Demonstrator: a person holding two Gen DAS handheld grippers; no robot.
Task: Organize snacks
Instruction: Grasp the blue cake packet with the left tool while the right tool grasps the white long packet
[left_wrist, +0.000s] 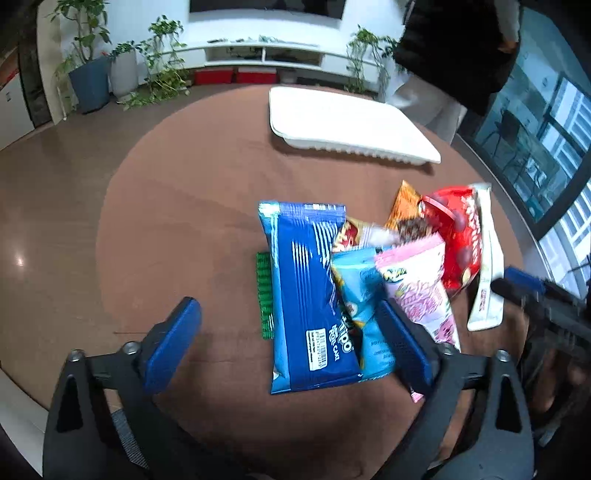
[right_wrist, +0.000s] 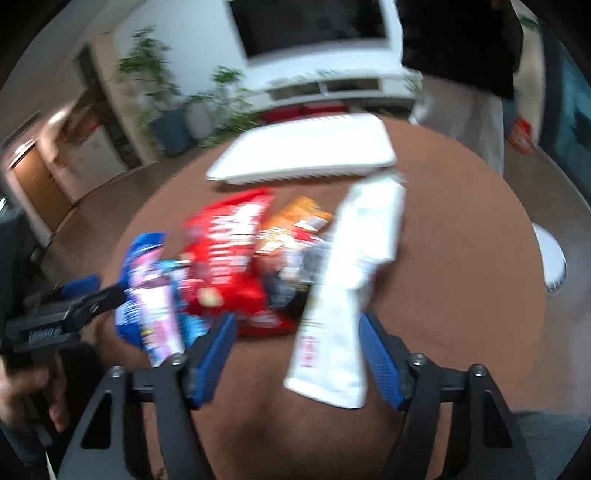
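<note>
snack packets heaped on a round brown table (left_wrist: 177, 206)

the left gripper (left_wrist: 295, 339) hangs wide open over the dark blue roll cake packet (left_wrist: 310, 291); a light blue packet (left_wrist: 364, 291), pink packet (left_wrist: 421, 284), red bag (left_wrist: 458, 236) and white pouch (left_wrist: 487, 266) overlap beside it, a white tray (left_wrist: 347, 125) farther back.

Living rm/lounge: wall TV (left_wrist: 267, 5), white media shelf (left_wrist: 258, 51), potted plants (left_wrist: 88, 62).

Bare table (left_wrist: 177, 221) lies left of the snack pile (left_wrist: 369, 266); white tray (left_wrist: 347, 125) blocks beyond.
</note>
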